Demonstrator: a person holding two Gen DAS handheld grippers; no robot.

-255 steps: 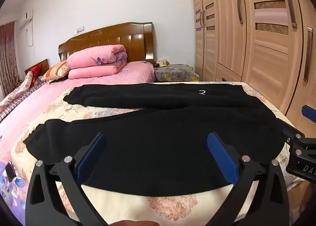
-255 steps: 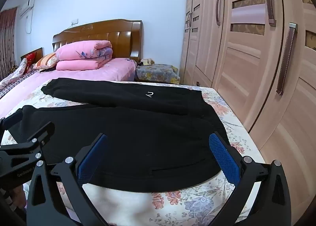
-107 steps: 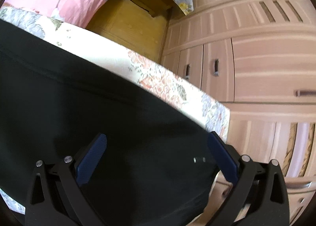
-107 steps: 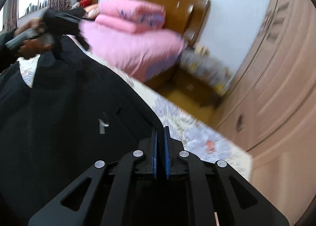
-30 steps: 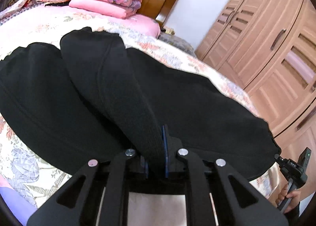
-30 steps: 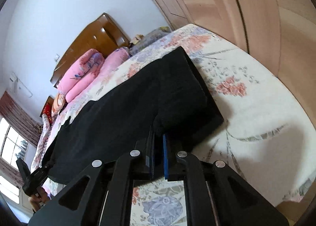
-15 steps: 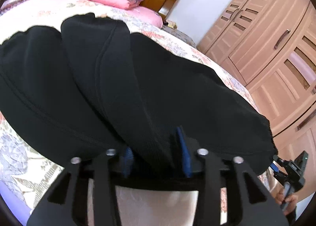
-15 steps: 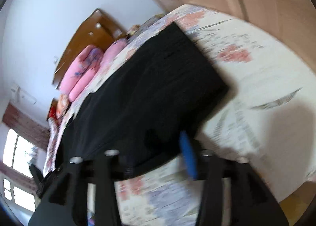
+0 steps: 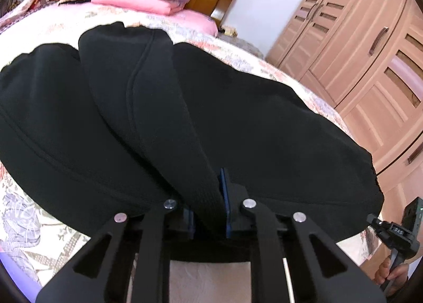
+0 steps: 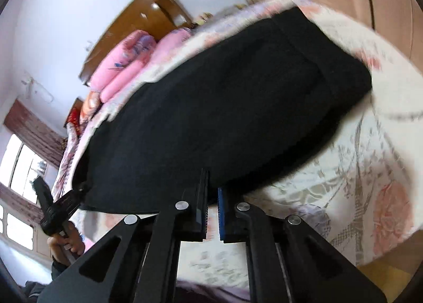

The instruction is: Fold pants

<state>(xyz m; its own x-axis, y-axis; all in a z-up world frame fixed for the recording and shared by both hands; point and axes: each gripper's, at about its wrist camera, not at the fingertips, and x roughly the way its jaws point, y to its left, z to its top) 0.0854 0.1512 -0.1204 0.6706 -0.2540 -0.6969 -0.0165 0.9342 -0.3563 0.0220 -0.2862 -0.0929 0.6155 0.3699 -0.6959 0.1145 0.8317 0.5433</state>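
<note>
My left claw (image 9: 208,203) has just closed on a raised fold of the black pants (image 9: 264,131), spread across the floral bedspread (image 10: 370,197). My right claw (image 10: 211,210), at their 6 o'clock edge, has just closed on nothing. Lifting one-sided could skew the fold.

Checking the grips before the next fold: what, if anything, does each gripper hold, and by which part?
The left gripper, which has just been closing, pinches a raised ridge of the black pants at their near edge. The right gripper is shut on nothing, just short of the pants' edge.
</note>
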